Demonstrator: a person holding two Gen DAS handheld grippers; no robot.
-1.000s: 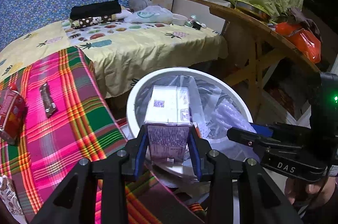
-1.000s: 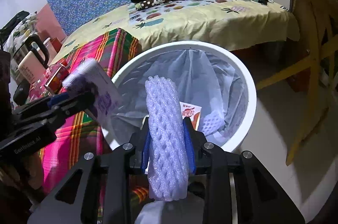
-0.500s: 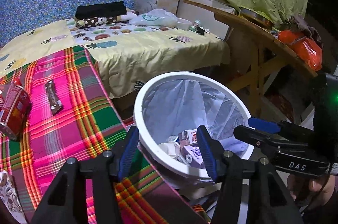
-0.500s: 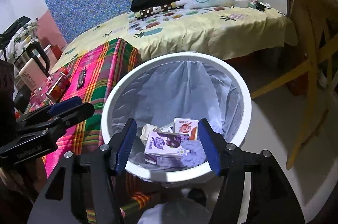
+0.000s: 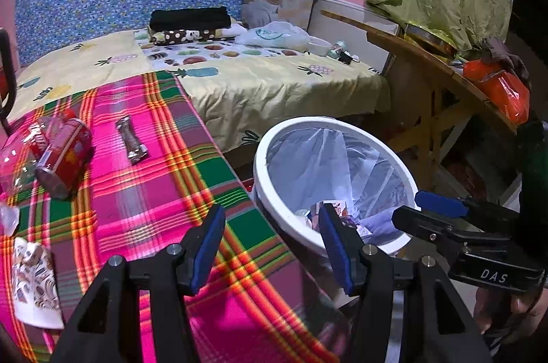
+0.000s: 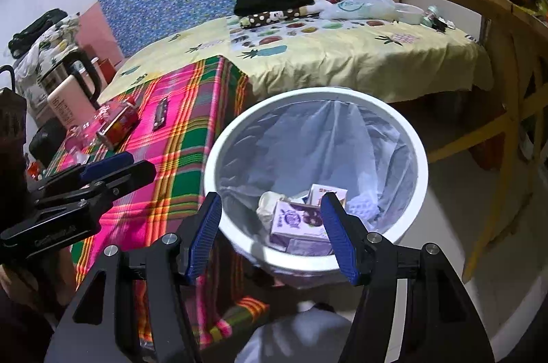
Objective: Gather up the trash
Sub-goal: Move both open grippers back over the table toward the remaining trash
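A white bin (image 6: 421,164) with a clear liner stands beside the pink plaid cloth (image 5: 144,198). Inside the bin lie a purple carton (image 6: 294,219), a white and red carton (image 6: 328,191) and pale foam net (image 6: 363,203). My right gripper (image 6: 270,205) hangs open over the bin's near rim with nothing between its fingers. Empty as well, my left gripper (image 5: 272,219) is open over the cloth's edge next to the bin (image 5: 260,164). On the cloth lie a red can (image 5: 65,154), a dark wrapper (image 5: 132,140) and a crumpled patterned paper cup (image 5: 34,280).
A bed with a yellow fruit-print sheet (image 5: 274,82) lies behind the bin, with folded clothes and a plastic bag on it. A wooden table (image 5: 431,78) with an orange bag stands to the right. A kettle and a flask (image 6: 68,95) stand left of the cloth.
Both grippers opened: the left let go of the purple carton and the right let go of the foam net, and both now lie in the bin. The left gripper shifted left over the cloth.
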